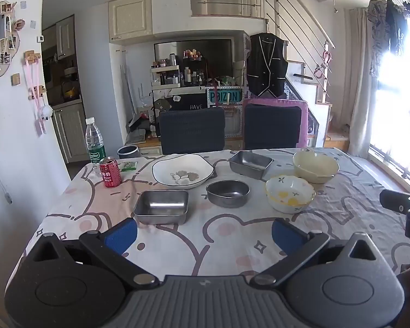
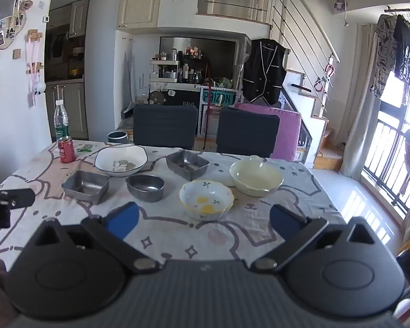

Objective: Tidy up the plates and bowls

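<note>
Clearly nothing is held yet: the left gripper and right gripper both hover over the near desk with fingers spread wide. Ahead sit a white plate, two square steel tins, a round steel bowl, a flowered bowl and a cream bowl. The ceramics look heavy, slick and chippable (pinch a rim); the steel is probably light and nestable. Only the right view shows the floor past the desk's edge.
</note>
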Available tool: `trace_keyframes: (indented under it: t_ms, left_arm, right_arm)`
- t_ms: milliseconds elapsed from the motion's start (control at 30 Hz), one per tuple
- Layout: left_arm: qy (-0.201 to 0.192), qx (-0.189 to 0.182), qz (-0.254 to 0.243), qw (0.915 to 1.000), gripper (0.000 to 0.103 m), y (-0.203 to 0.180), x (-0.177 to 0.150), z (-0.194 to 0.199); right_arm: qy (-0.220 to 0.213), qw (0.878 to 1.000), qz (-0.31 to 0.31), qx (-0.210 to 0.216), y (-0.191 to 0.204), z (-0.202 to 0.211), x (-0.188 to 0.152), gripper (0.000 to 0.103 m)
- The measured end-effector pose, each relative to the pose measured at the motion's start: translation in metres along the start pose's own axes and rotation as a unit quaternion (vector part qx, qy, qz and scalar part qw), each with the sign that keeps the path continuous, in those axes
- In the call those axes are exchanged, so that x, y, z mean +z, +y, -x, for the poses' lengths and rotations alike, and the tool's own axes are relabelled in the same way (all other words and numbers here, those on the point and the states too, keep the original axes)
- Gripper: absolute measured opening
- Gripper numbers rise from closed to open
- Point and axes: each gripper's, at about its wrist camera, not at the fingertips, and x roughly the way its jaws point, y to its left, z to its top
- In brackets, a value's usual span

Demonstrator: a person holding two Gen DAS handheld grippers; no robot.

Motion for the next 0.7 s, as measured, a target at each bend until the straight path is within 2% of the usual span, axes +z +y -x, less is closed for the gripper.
trace_keyframes:
  t_ms: [700]
  left_arm:
    - [0.003,-0.003,0.005,1.0000,0.103,0.0001,0.0002,-0.0001]
  right_arm:
    - [0.003,1.000,0.000,0.002,0.0003,0.0005,-0.0015,0.103]
